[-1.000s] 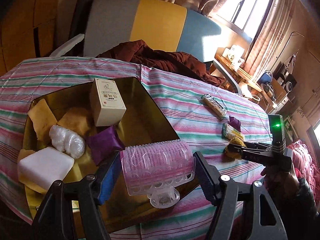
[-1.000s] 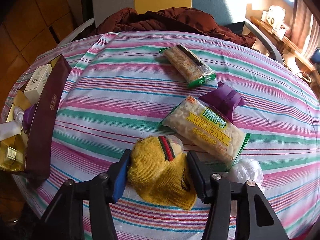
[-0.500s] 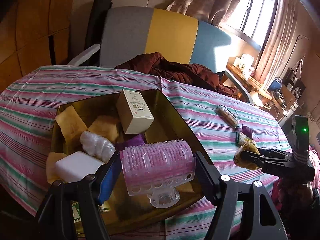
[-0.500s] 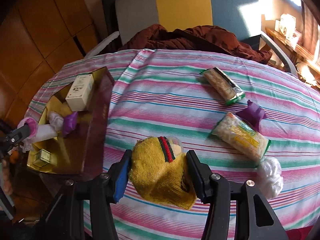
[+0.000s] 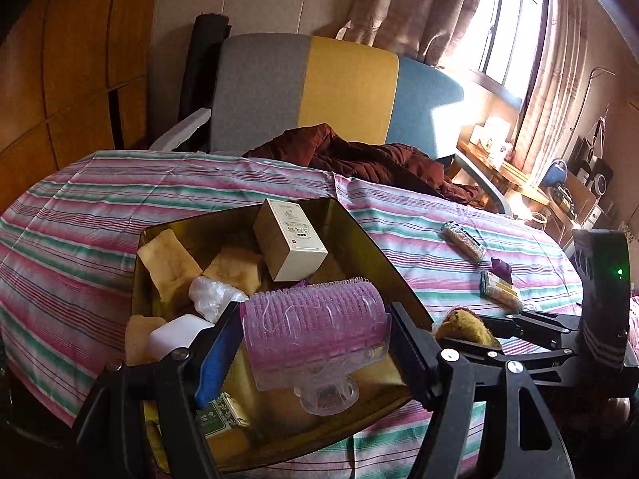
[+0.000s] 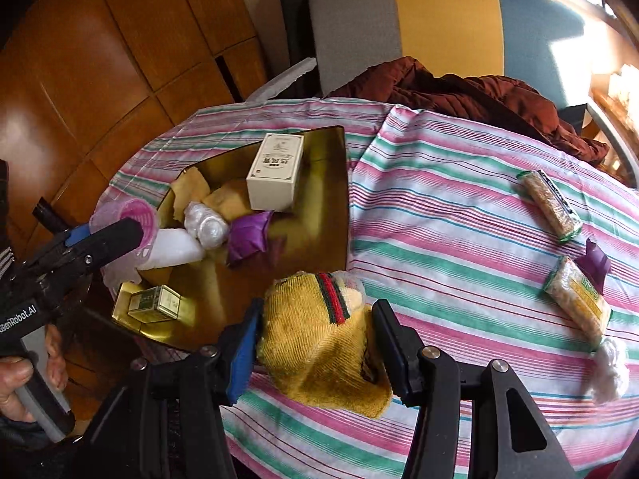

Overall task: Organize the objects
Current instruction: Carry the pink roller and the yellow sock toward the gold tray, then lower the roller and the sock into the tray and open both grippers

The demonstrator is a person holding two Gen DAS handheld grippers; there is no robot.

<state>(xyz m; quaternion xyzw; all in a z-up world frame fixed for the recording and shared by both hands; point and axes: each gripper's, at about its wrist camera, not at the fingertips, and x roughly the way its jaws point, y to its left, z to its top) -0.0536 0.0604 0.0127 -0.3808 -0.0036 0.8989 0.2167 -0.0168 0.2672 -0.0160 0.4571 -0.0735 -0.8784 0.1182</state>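
Note:
My left gripper [image 5: 311, 343] is shut on a pink hair roller [image 5: 315, 331] and holds it above the near side of the gold tray [image 5: 359, 231]. It also shows at the left of the right wrist view [image 6: 120, 227]. My right gripper [image 6: 315, 339] is shut on a yellow knitted cloth with a red-green stripe [image 6: 319, 339], held in the air by the tray's near right corner [image 6: 339, 207]. The cloth also shows in the left wrist view [image 5: 465, 325]. The tray holds a cream box [image 6: 275, 171], a purple pouch [image 6: 249, 235], white items and yellow pieces.
On the striped tablecloth [image 6: 439, 219] to the right lie two snack packets [image 6: 553, 205] [image 6: 579, 303], a purple wrapper [image 6: 597, 261] and a white wad [image 6: 609, 367]. A brown jacket [image 6: 459, 92] and a grey-yellow-blue chair [image 6: 439, 28] stand behind the table.
My right gripper has lifted the yellow cloth off the table and carried it left to the tray. My left gripper has pulled back and up with the roller.

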